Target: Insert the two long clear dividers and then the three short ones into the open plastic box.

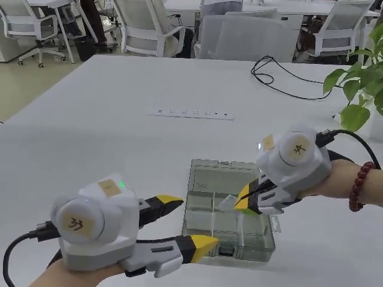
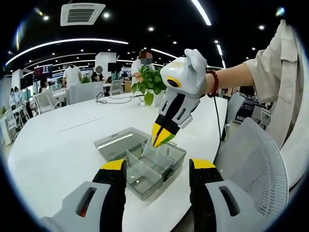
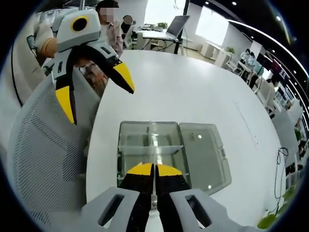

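Head view: the open plastic box (image 1: pixel 199 206) lies on the white counter (image 1: pixel 119 137) close in front of you, with its lid flat on the far side. Clear walls already stand inside and cut it into compartments, so I think you are now at the short dividers. Your right claw (image 1: pixel 246 202) is closed on a clear divider (image 1: pixel 228 203) and holds it low and tilted over the box. The next move asks you to bring the piece upright, line it with its slots and press straight down; which slots, I cannot tell. Your left claw (image 1: pixel 188 224) is wide open and holds nothing, at the near left corner of the box. Your right hand reaches in from the right, pointing down.
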The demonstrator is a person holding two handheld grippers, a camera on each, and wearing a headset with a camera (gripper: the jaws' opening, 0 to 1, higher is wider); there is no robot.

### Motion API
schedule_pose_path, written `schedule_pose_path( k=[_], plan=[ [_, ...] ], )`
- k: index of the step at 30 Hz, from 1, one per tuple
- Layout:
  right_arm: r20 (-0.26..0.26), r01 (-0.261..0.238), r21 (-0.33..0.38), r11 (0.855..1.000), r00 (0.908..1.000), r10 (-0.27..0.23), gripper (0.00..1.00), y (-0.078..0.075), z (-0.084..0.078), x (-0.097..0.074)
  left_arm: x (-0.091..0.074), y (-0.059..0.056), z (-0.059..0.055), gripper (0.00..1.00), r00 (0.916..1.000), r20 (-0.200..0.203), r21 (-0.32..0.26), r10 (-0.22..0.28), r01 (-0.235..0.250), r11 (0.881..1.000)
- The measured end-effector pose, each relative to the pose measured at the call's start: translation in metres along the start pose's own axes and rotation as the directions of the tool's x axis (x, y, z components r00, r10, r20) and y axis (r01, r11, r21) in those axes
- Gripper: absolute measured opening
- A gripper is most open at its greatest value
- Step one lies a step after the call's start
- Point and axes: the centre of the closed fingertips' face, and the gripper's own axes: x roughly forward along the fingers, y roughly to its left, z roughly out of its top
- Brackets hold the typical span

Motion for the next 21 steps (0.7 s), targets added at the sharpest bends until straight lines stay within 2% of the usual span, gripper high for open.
schedule_pose_path(
  k=[9, 21],
  plan=[
    [-0.019, -0.030, -0.047, 0.998, 0.9994, 0.029, 0.02, 0.0015, 0.0017, 0.0058, 0.0004, 0.0017, -0.0002, 0.51, 1.0000, -0.003, 0.005, 0.003, -0.003, 1.000],
    [-0.024, -0.052, -0.048, 0.997, 0.9984, 0.051, 0.02, 0.0018, 0.0004, 0.0081, 0.0021, 0.0030, 0.0003, 0.52, 1.0000, -0.003, 0.004, 0.004, -0.004, 1.000]
  ],
)
